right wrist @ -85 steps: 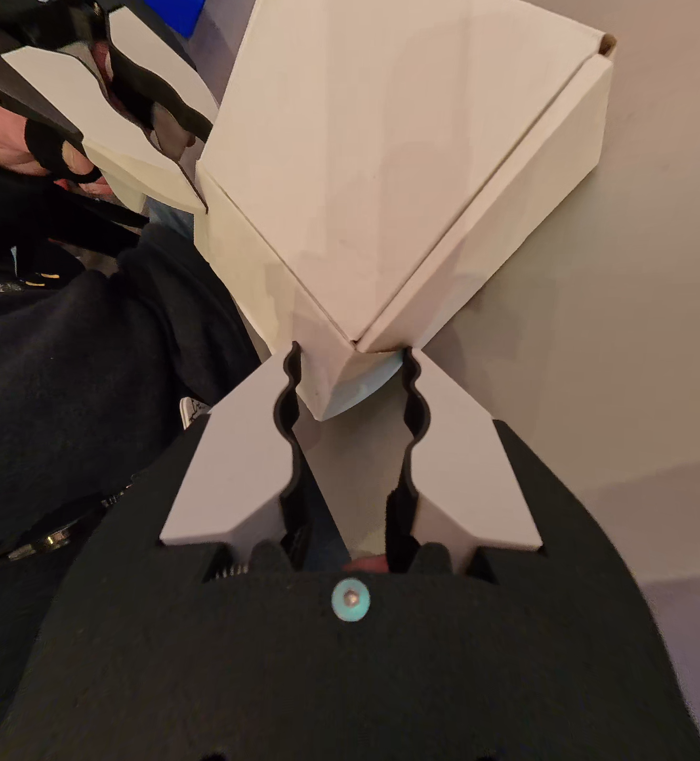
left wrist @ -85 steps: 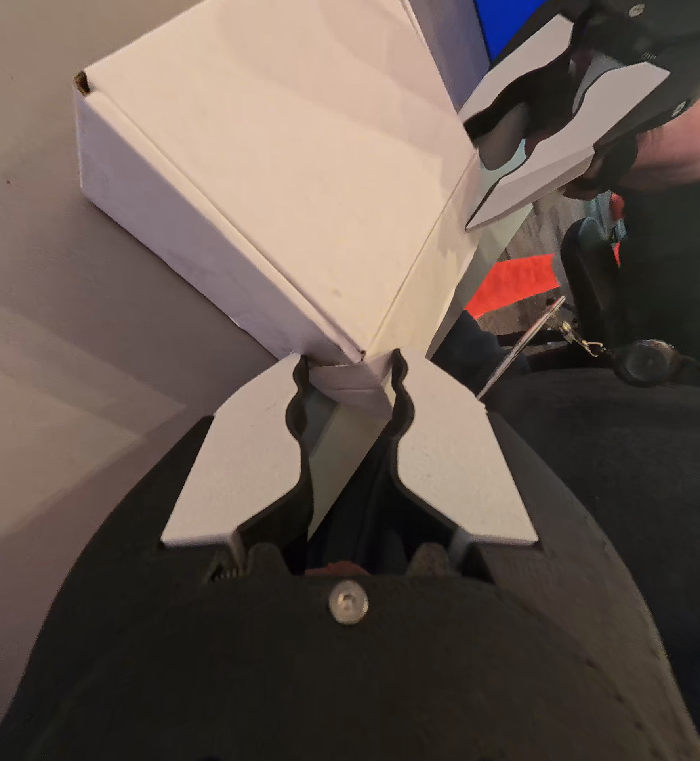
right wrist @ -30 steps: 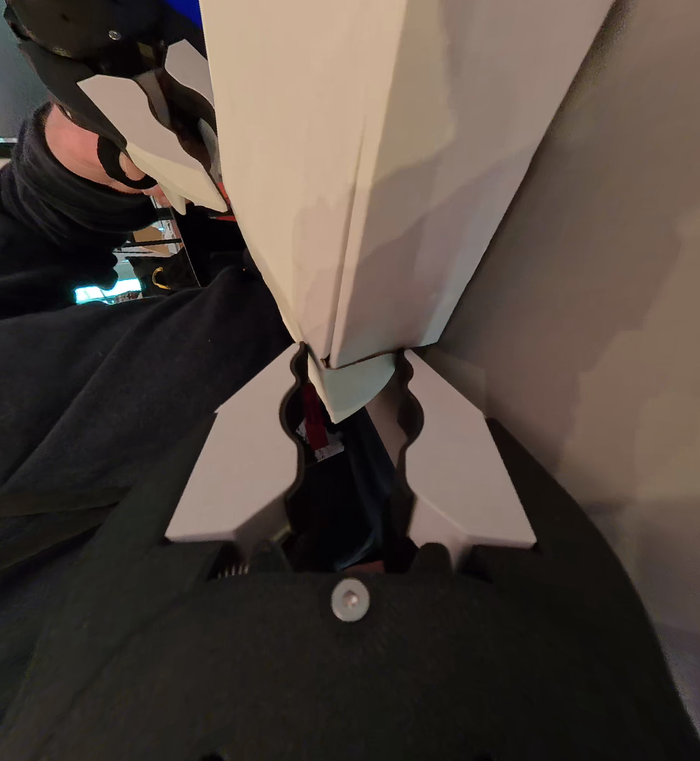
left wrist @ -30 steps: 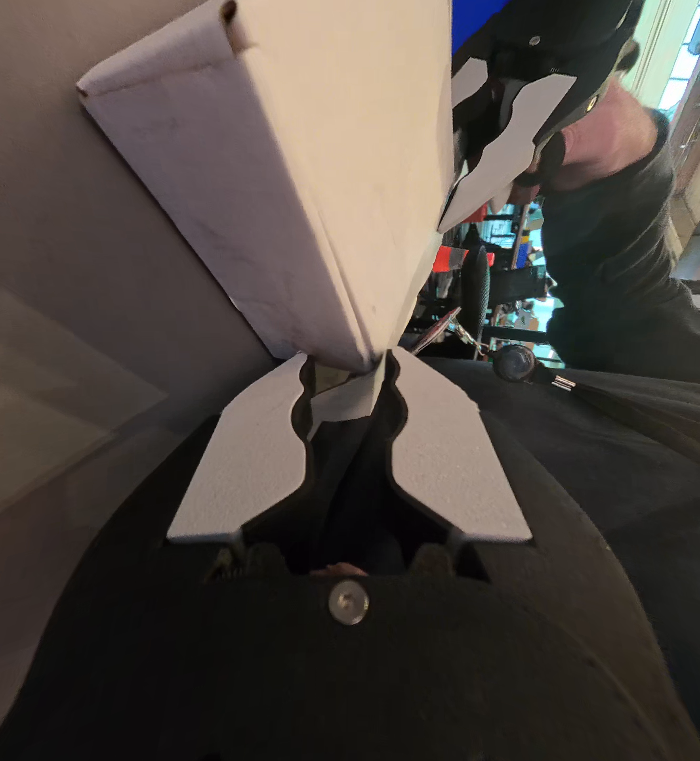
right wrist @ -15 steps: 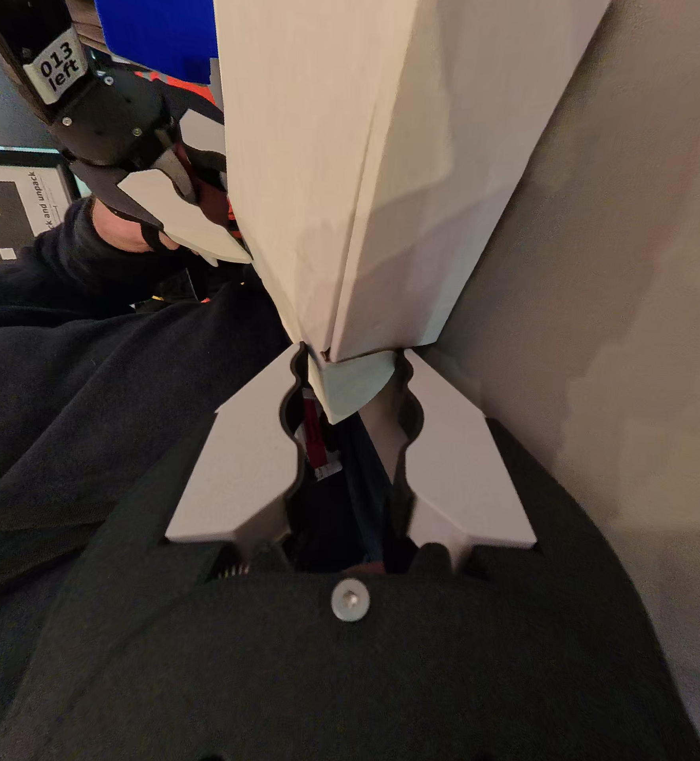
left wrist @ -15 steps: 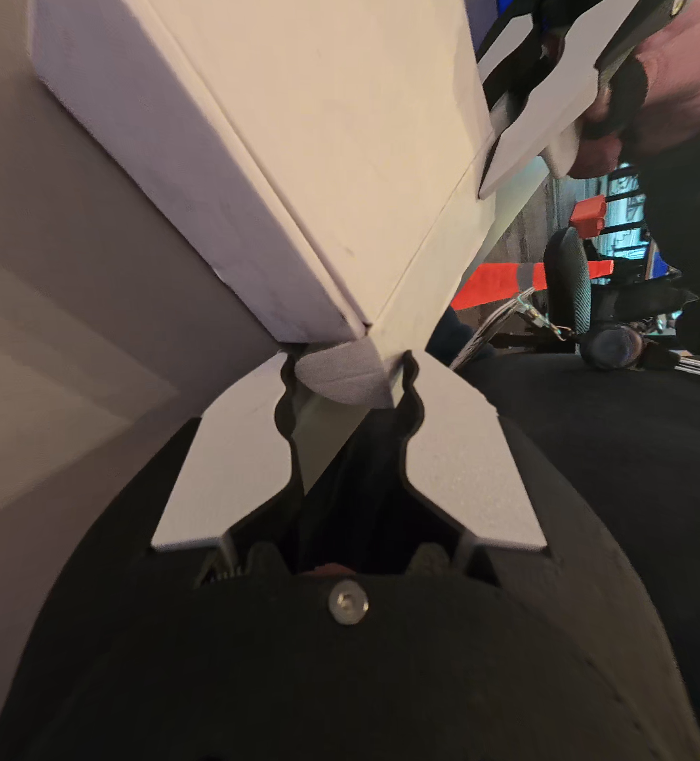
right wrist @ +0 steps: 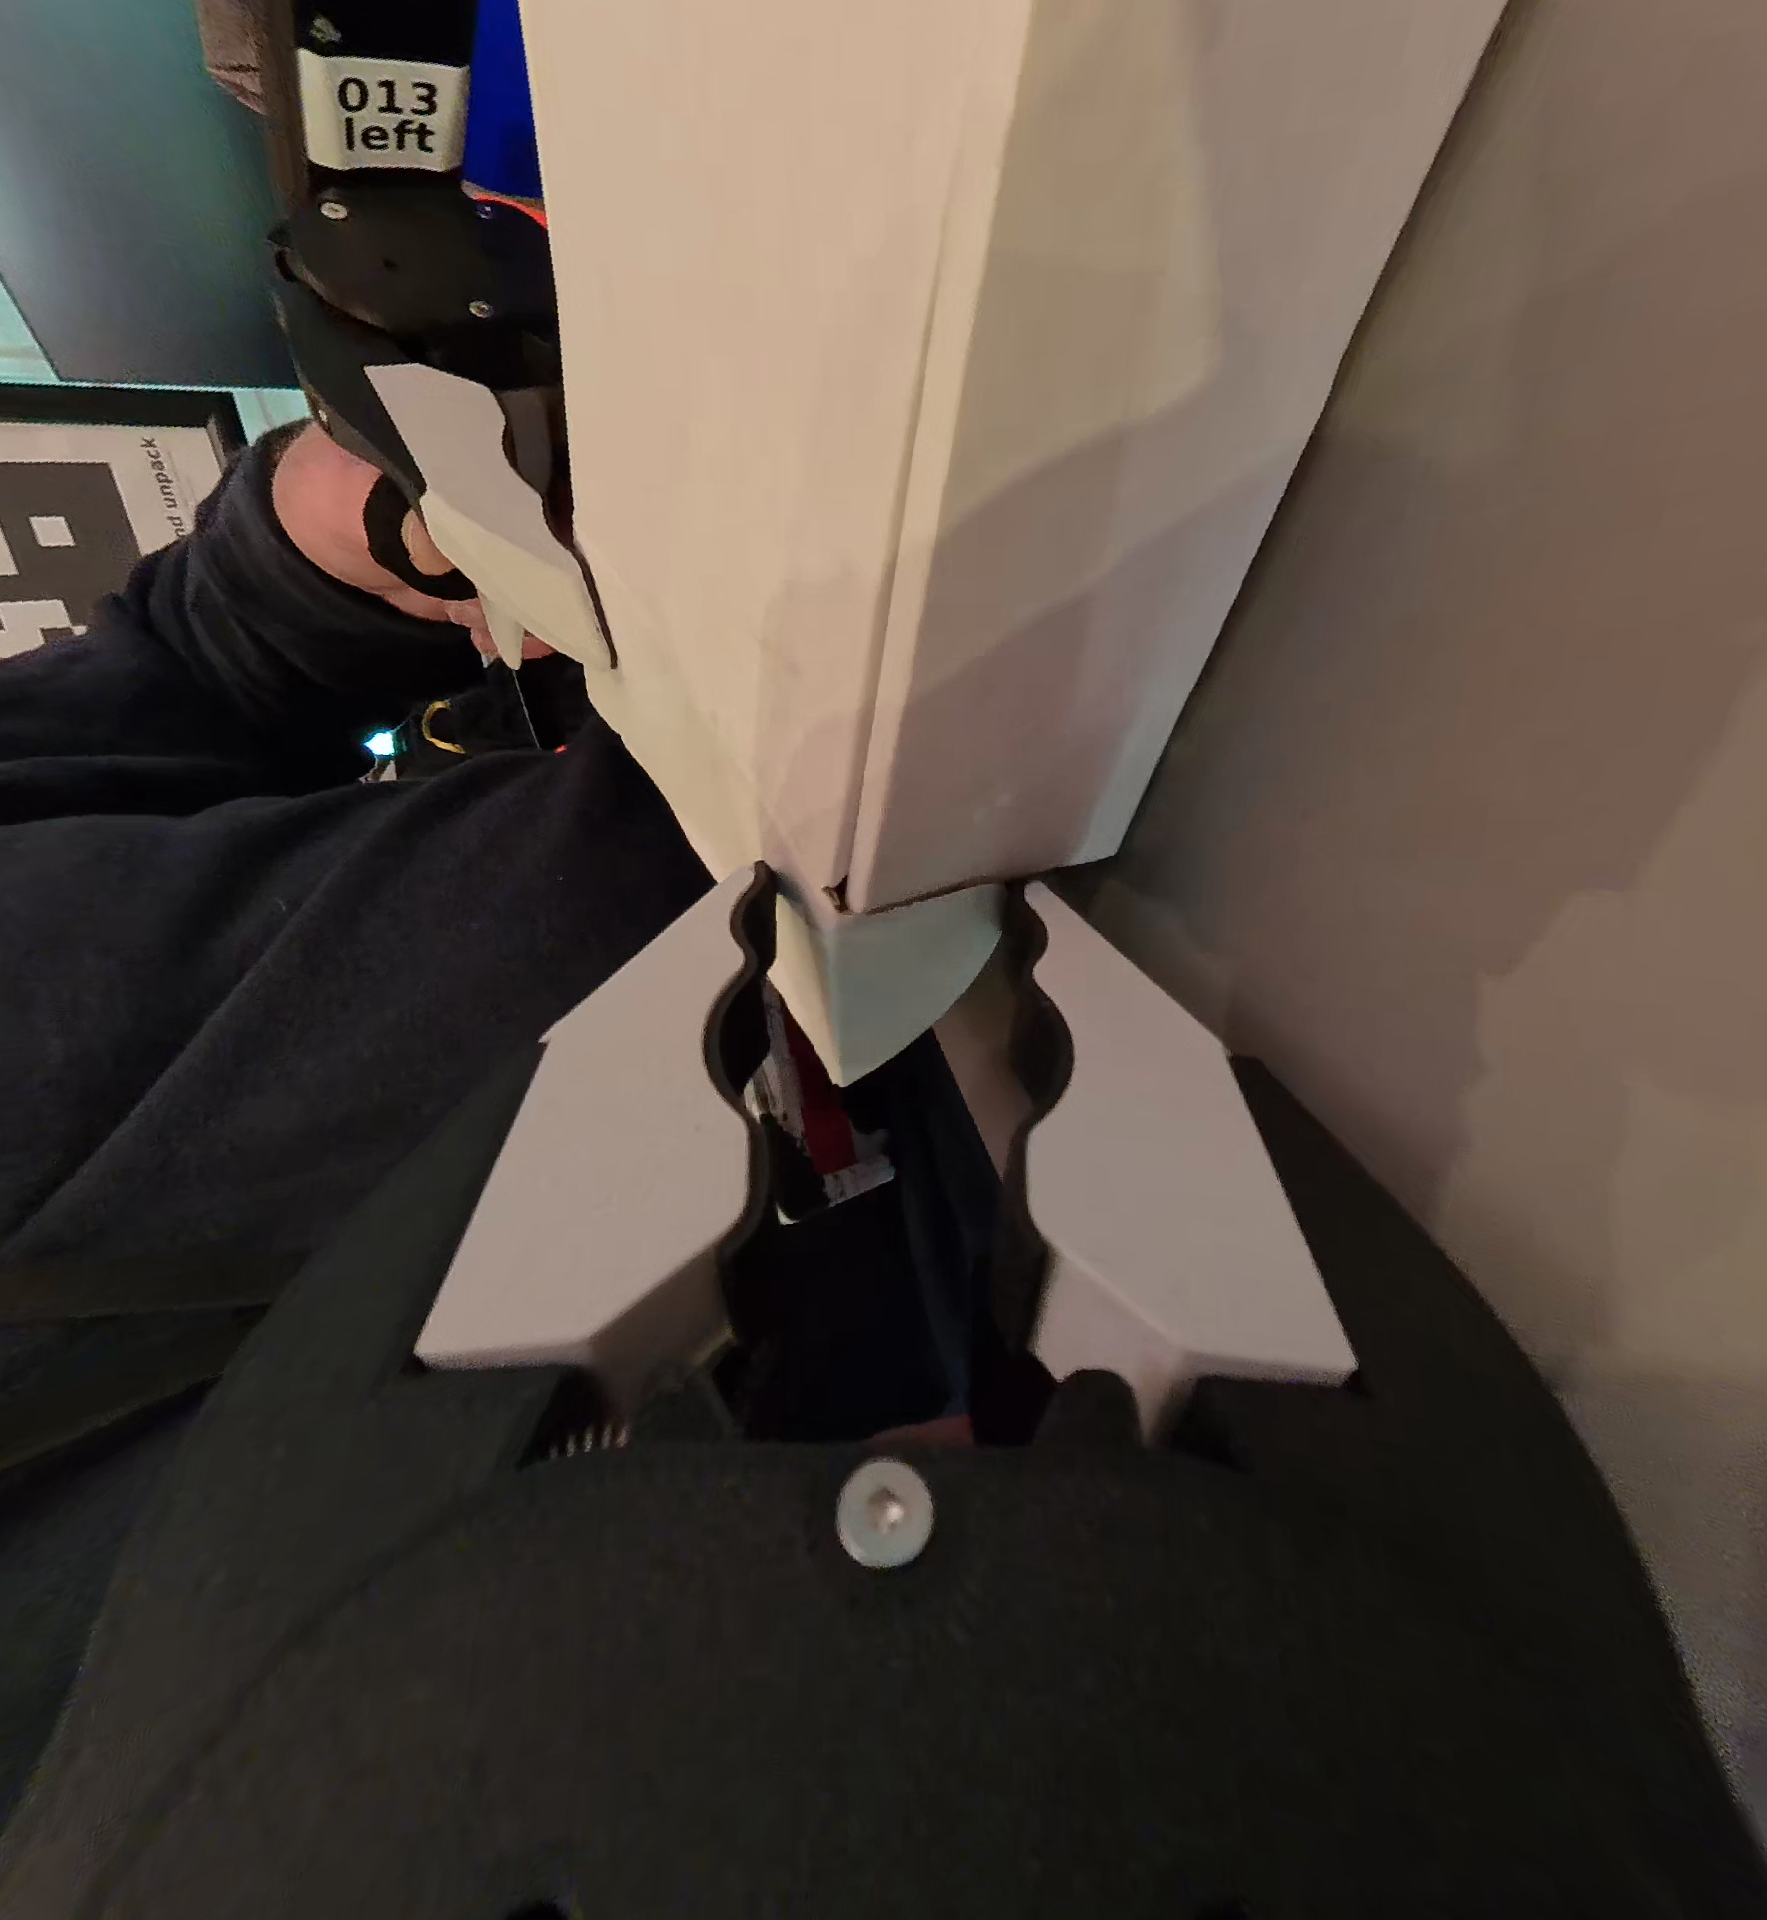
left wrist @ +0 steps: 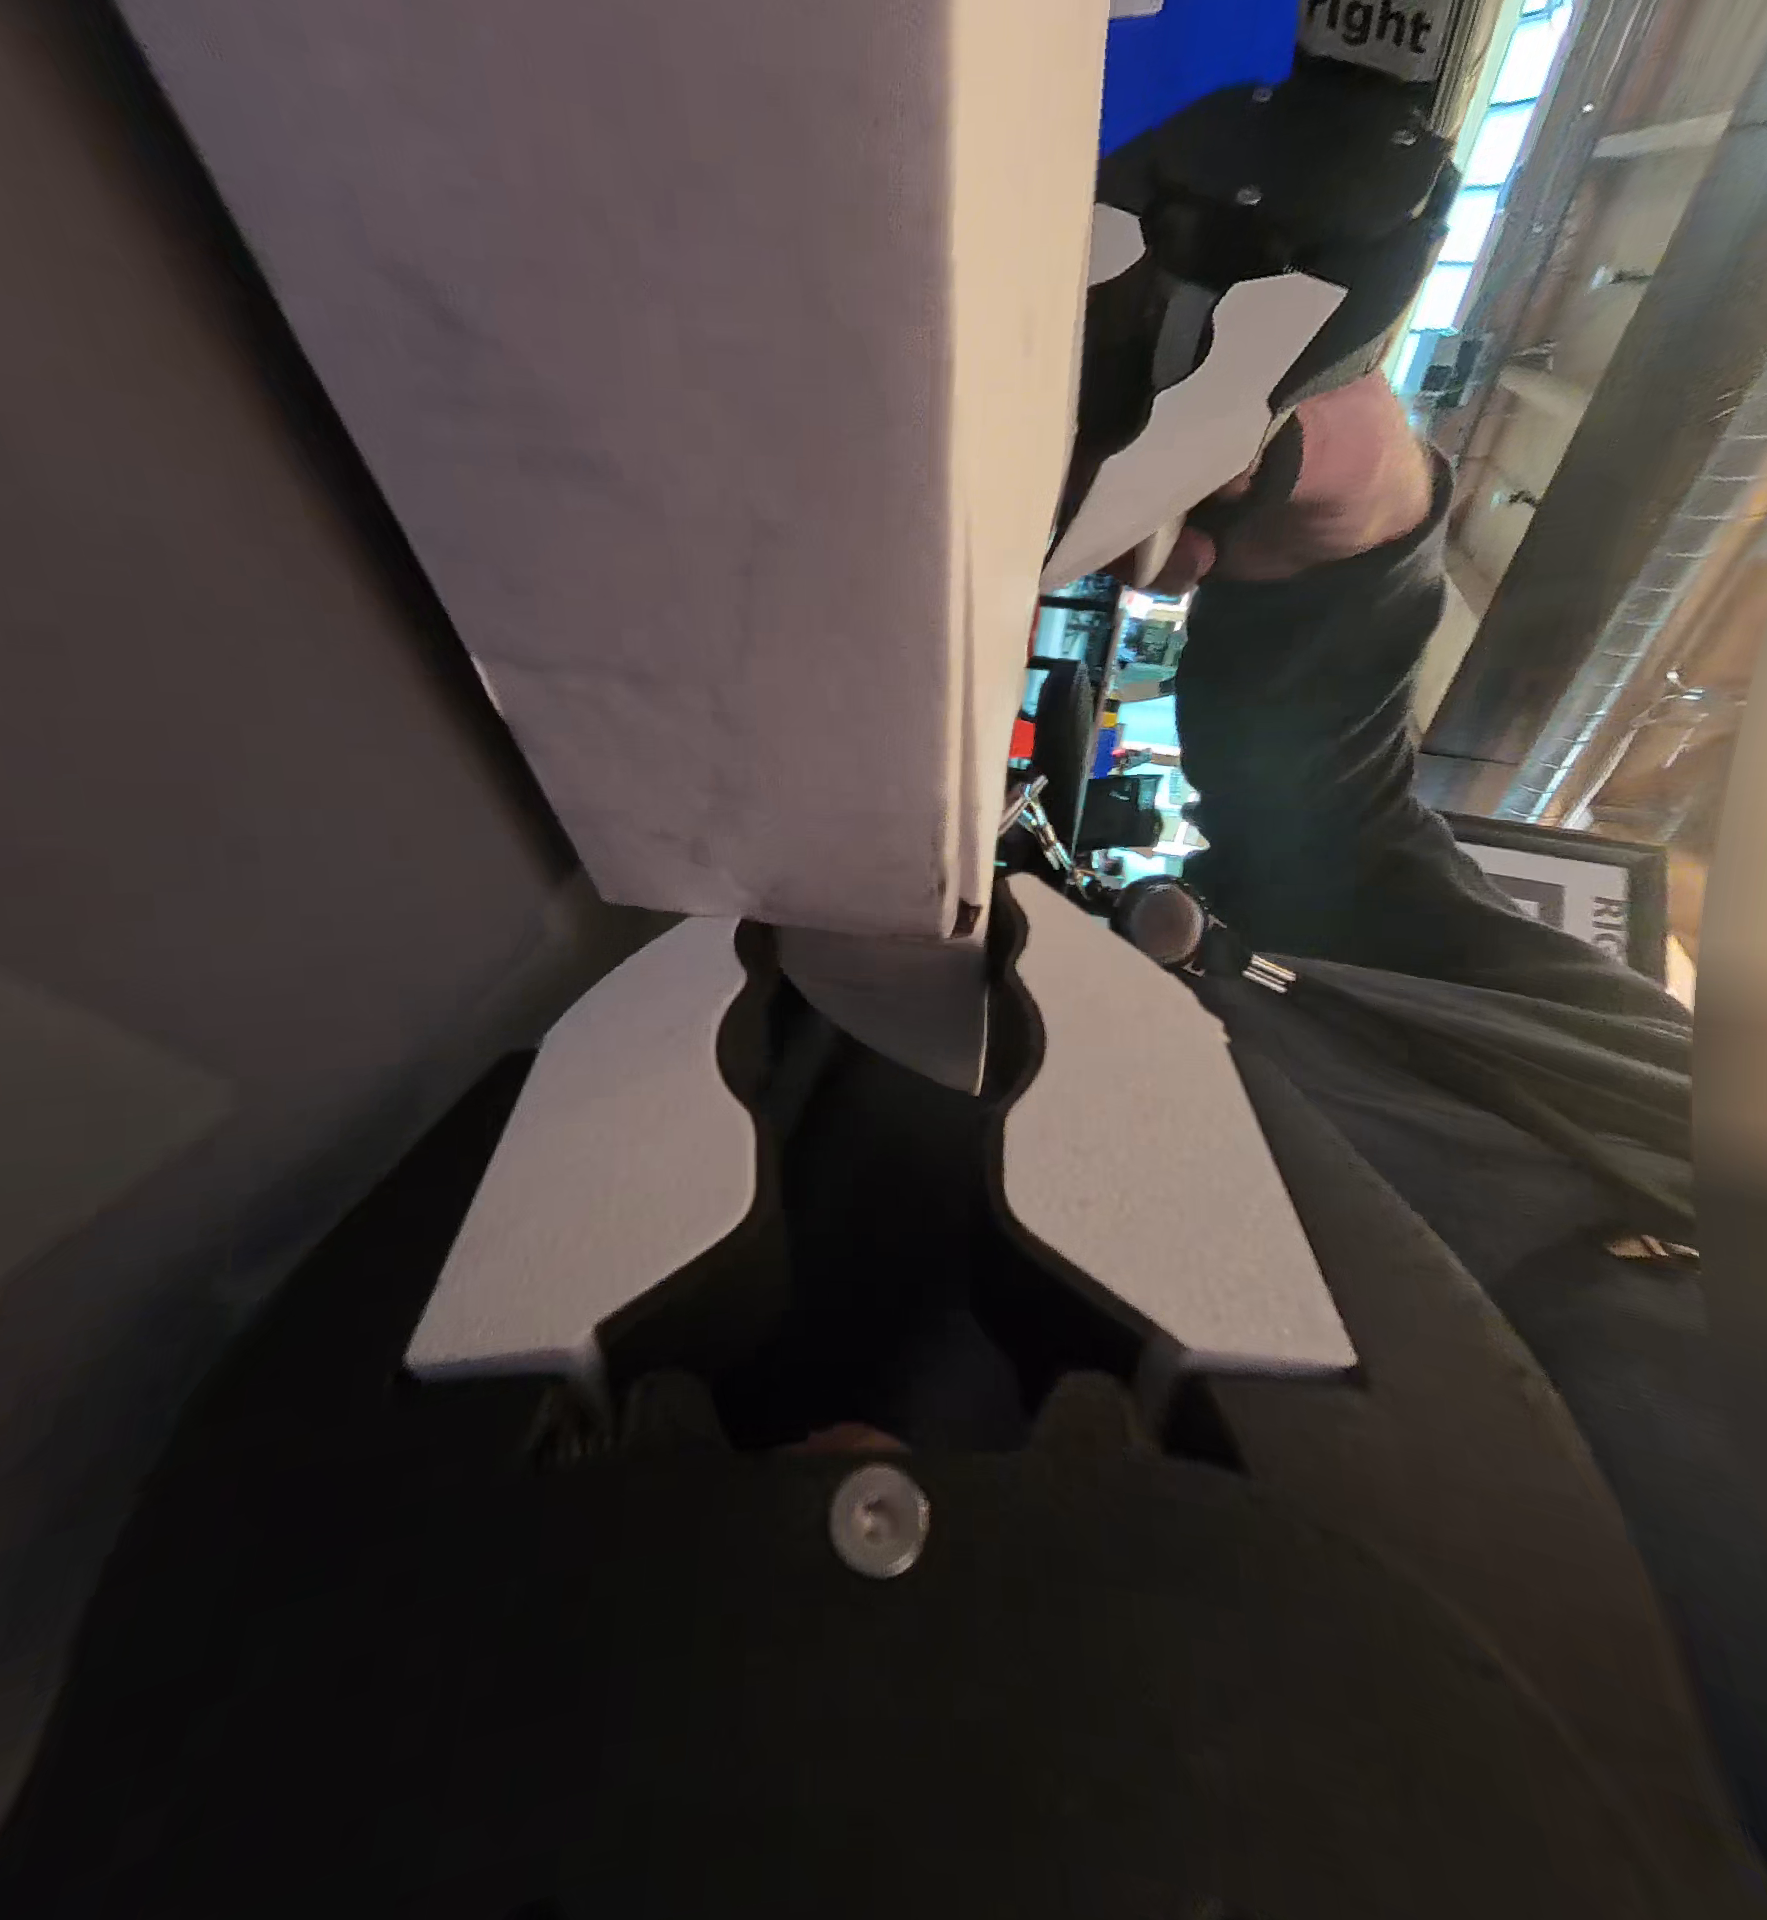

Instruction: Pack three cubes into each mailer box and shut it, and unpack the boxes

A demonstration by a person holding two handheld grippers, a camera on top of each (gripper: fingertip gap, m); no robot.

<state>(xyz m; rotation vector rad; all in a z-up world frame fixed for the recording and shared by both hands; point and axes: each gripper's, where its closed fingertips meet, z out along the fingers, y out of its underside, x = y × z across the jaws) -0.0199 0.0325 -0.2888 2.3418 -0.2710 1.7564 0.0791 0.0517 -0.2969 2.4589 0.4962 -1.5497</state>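
Observation:
A closed white mailer box (left wrist: 702, 416) is tipped up steeply on edge beside the grey table top (left wrist: 183, 727). My left gripper (left wrist: 874, 956) is shut on the box's near corner flap. My right gripper (right wrist: 884, 935) is shut on the other near corner of the same box (right wrist: 754, 416). Each gripper also shows far off in the other's view, clamped on the box edge: the right one in the left wrist view (left wrist: 1076, 520), the left one in the right wrist view (right wrist: 567, 592). No cubes show; the inside of the box is hidden.
The person's dark sleeve and clothing (right wrist: 235, 987) fill the space under the box. A framed black-and-white marker sign (right wrist: 17, 551) stands behind. A blue object (left wrist: 1201, 62) shows above the box. A key chain (left wrist: 1159, 914) hangs near my left gripper. The table (right wrist: 1585, 727) runs along the right.
The box lay nearly flat on the table at first; it now stands tilted steeply up. Both grippers have kept hold of its corners and turned with it.

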